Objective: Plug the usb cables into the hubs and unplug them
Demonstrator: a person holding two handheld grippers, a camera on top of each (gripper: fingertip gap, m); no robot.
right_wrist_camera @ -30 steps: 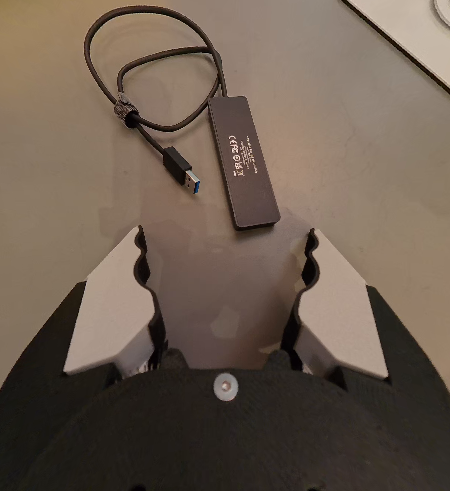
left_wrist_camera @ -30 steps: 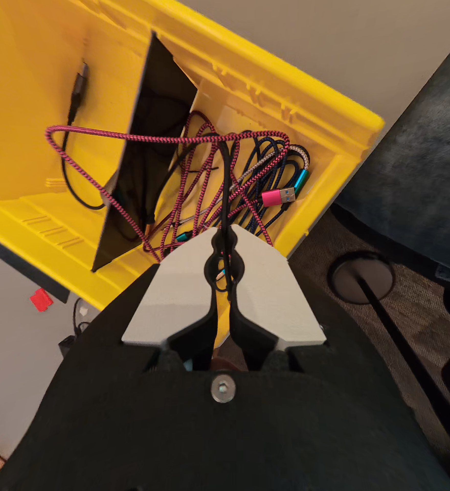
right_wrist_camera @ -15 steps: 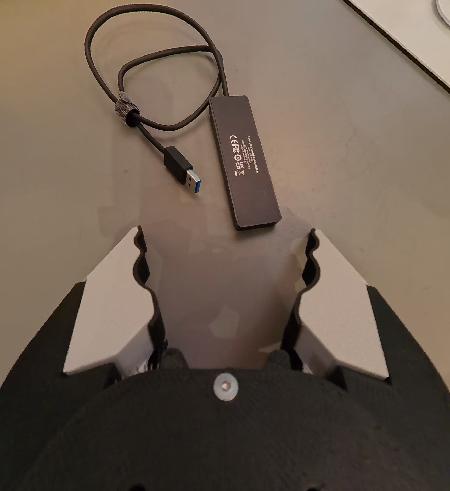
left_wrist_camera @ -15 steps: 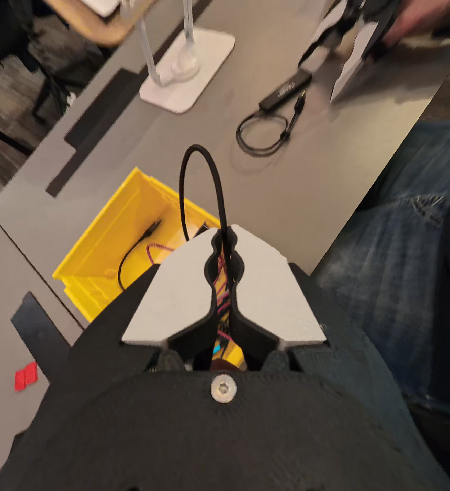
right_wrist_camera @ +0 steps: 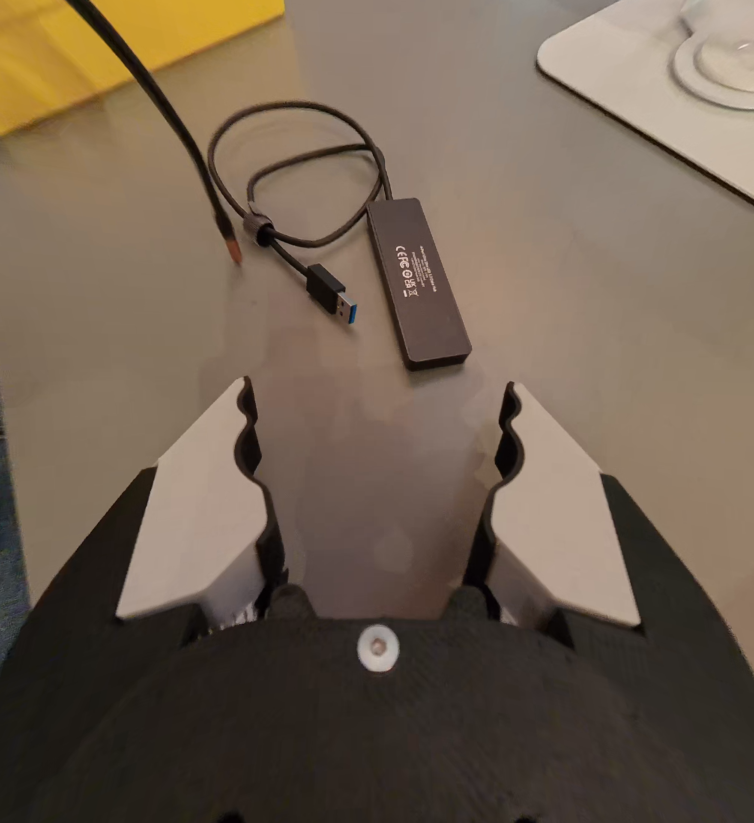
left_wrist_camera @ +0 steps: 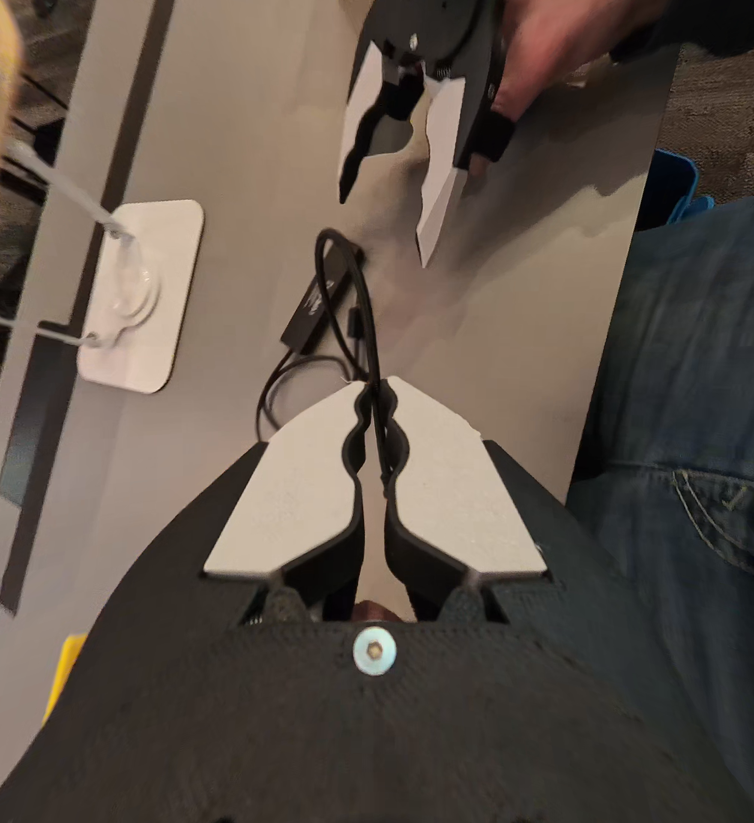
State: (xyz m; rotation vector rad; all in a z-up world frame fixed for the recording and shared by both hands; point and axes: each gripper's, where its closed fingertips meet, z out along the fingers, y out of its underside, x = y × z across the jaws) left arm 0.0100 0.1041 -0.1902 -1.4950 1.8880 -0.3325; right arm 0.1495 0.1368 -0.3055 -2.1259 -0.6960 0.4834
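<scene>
Left gripper (left_wrist_camera: 375, 392) is clamped on a black usb cable (left_wrist_camera: 368, 320), looping up toward 12 o'clock. Right gripper (right_wrist_camera: 377, 392) is spread wide, holding nothing; hub (right_wrist_camera: 417, 285) lies on the table (right_wrist_camera: 589, 276) at its 12 o'clock. Cable's dangling tip (right_wrist_camera: 234, 251) looks coppery, though it's blurry.

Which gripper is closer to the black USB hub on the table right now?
Right, though it's close. The right gripper hovers open just short of the black USB hub's near end. The left gripper, clamping a black cable, sits beyond the hub's coiled lead.
</scene>
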